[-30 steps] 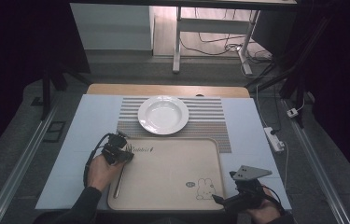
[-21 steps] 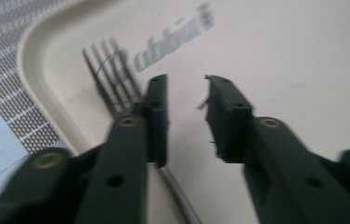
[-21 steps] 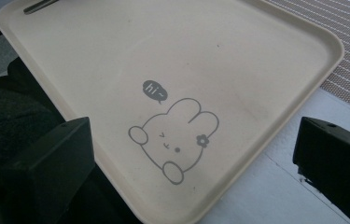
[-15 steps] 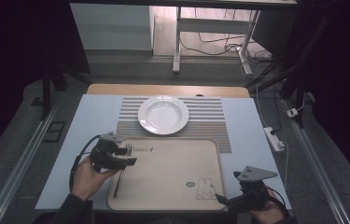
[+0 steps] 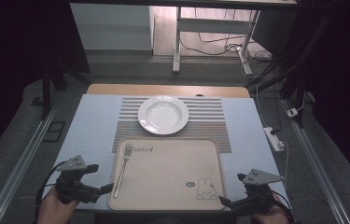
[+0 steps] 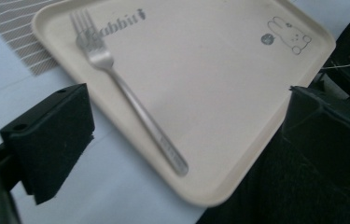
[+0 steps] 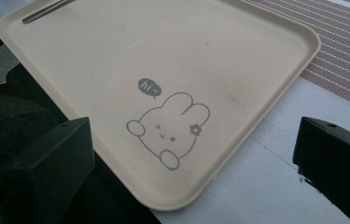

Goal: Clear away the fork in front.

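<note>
While the fork [image 5: 122, 169] is lying along the left side of the cream rabbit-print tray [image 5: 172, 200], tines pointing away from the person and handle running toward the tray's near left corner, the left gripper [image 5: 101, 189] is hovering just off the tray's near left edge over the pale blue table cover [image 5: 88, 126]. Its jaws have just been opening and are now standing wide, with nothing between them; in the left gripper view the fork [image 6: 126, 91] is lying free on the tray [image 6: 219, 84], apart from both black jaws. The right gripper [image 5: 224, 201] is sitting at the tray's near right corner, its jaws also spread wide and gripping nothing, with the rabbit drawing [image 7: 168, 133] showing between them in the right gripper view and the tray rim [image 7: 280, 88] passing beneath. Beyond the tray, a white deep plate [image 5: 163, 114] is resting on a striped placemat [image 5: 210, 121], well apart from both grippers. The tray's far edge is overlapping the placemat's near border.
</note>
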